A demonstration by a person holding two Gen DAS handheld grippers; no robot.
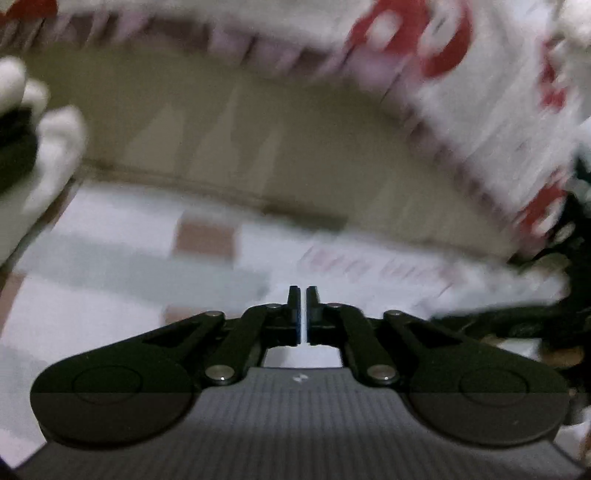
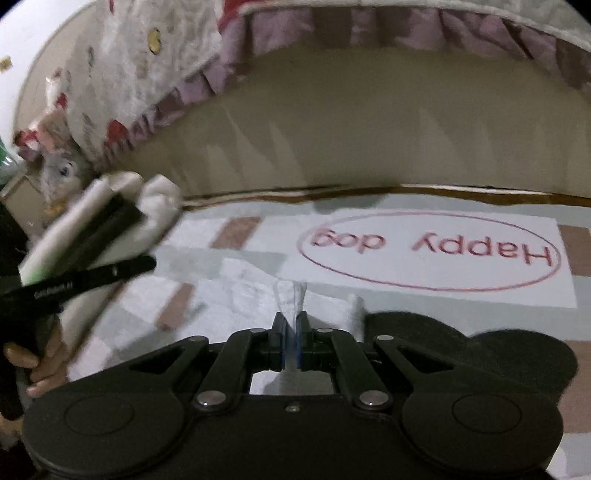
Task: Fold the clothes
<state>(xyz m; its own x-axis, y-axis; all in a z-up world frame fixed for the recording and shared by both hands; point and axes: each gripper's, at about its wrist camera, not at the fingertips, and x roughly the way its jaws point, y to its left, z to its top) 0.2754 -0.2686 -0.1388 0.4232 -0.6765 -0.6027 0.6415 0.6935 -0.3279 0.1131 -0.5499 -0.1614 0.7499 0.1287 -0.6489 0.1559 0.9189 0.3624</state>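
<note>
A strip of thin white cloth (image 2: 290, 295) is pinched in my right gripper (image 2: 290, 317), which is shut on it. The strip stands up from the fingertips and joins crumpled white cloth (image 2: 247, 280) lying just ahead. Under it spreads a flat checked textile (image 2: 443, 295) in white, pale green and brown, printed with "Happy dog" in a red oval. The left wrist view is blurred. There my left gripper (image 1: 303, 291) hovers over the same textile (image 1: 110, 229), its jaws together but for a thin slit, and I see nothing between them.
A bed with a purple frill (image 2: 406, 33) and a white-and-red quilt (image 2: 122, 66) curves round the far side. A plain olive surface (image 2: 369, 129) lies before it. At the left a bare hand (image 2: 40, 362) holds a black tool (image 2: 92, 273) with white padding.
</note>
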